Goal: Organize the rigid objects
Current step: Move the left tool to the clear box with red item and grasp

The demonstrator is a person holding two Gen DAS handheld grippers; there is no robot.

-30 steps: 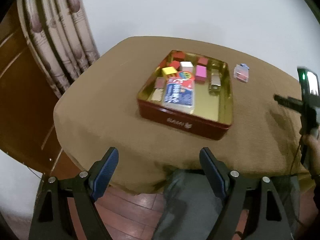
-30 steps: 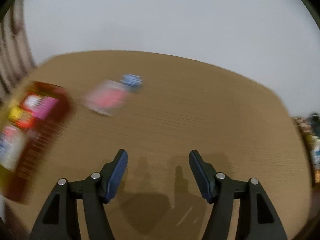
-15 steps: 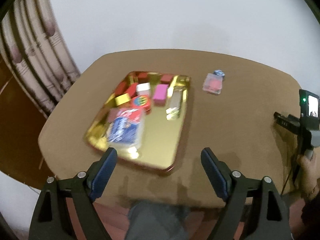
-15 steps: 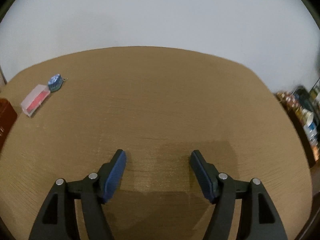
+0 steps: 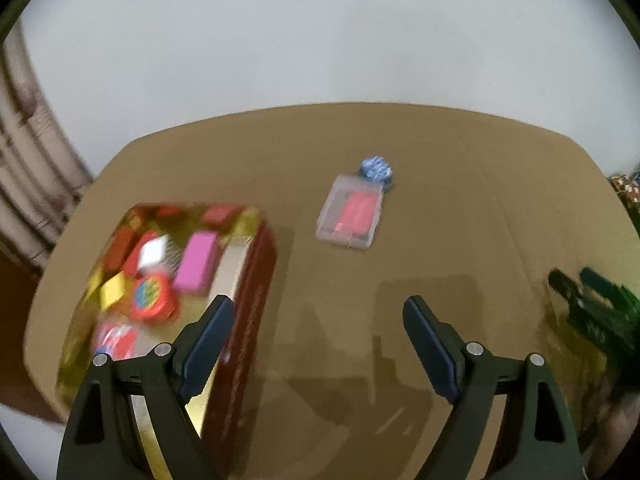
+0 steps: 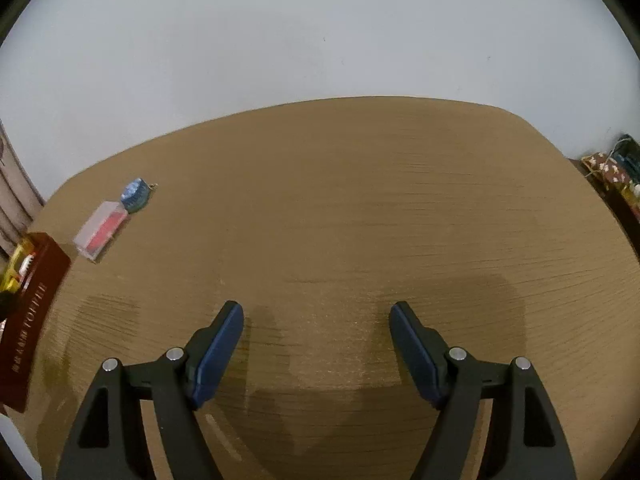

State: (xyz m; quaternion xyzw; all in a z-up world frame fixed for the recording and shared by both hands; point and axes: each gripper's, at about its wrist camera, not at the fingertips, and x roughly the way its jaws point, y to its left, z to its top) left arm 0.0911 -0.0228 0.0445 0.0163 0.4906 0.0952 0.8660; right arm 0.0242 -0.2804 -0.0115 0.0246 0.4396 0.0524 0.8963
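Note:
A red tin (image 5: 256,280) with a gold inside sits left of my left gripper (image 5: 317,304). It holds a pink block (image 5: 198,262), a white block (image 5: 154,254), a yellow block (image 5: 114,290) and a round red tin (image 5: 154,298). A clear plastic box with red contents (image 5: 352,216) and a blue round piece (image 5: 376,168) lie on the table ahead of the open left fingers. My right gripper (image 6: 316,308) hovers over bare brown tabletop, its jaws opening with nothing between them. The clear box (image 6: 102,230), the blue piece (image 6: 135,194) and the red tin (image 6: 36,300) are far to its left.
The brown table (image 6: 360,208) stands against a white wall. A curtain (image 5: 28,168) hangs at the left. Patterned boxes (image 6: 608,168) sit beyond the table's right edge. The right-hand gripper (image 5: 580,288) appears as a dark blur at the right of the left wrist view.
The left gripper moved forward and right over the table, so the tin is now at its left and the clear box is ahead. The right gripper swung right, away from the tin, and its jaws widened.

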